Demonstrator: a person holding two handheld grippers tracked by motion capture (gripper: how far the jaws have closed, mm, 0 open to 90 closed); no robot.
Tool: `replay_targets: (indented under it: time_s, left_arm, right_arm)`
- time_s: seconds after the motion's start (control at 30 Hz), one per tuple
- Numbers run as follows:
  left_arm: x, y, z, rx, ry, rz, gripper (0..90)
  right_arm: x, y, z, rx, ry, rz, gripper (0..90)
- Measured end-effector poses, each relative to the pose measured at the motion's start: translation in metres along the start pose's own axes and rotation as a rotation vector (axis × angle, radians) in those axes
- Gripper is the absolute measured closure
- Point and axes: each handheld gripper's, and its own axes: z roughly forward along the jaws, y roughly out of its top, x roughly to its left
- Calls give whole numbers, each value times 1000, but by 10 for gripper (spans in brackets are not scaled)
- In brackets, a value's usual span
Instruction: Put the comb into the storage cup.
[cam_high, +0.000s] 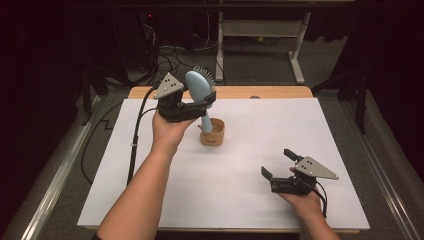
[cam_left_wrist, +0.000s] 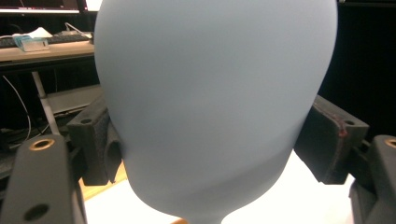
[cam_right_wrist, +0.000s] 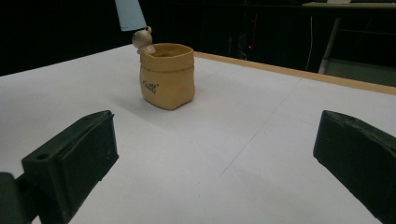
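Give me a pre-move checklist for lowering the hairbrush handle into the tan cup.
1. Left gripper clamped on the blue hairbrush: ok.
2. Brush upright, handle tip down: ok.
3. Handle tip above the tan cup mouth: ok in the high view; exact alignment cannot tell.
4. Cup upright on the white table: ok.
5. Right gripper open, away from the cup: ok.

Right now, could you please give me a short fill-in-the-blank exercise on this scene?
1. The left gripper is shut on a blue ____.
2. The brush's handle points down at the tan ____.
3. The right gripper has its jaws ____.
4. The table's cover is ____ in colour.

Missing words: brush; cup; open; white
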Motion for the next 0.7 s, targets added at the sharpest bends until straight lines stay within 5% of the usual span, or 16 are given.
replay_targets:
  time_s: [0.7]
  left_arm:
    - [10,-18,39,-4,8,-4,207]
  right_arm:
    - [-2,0,-3,-17,0,10,4]
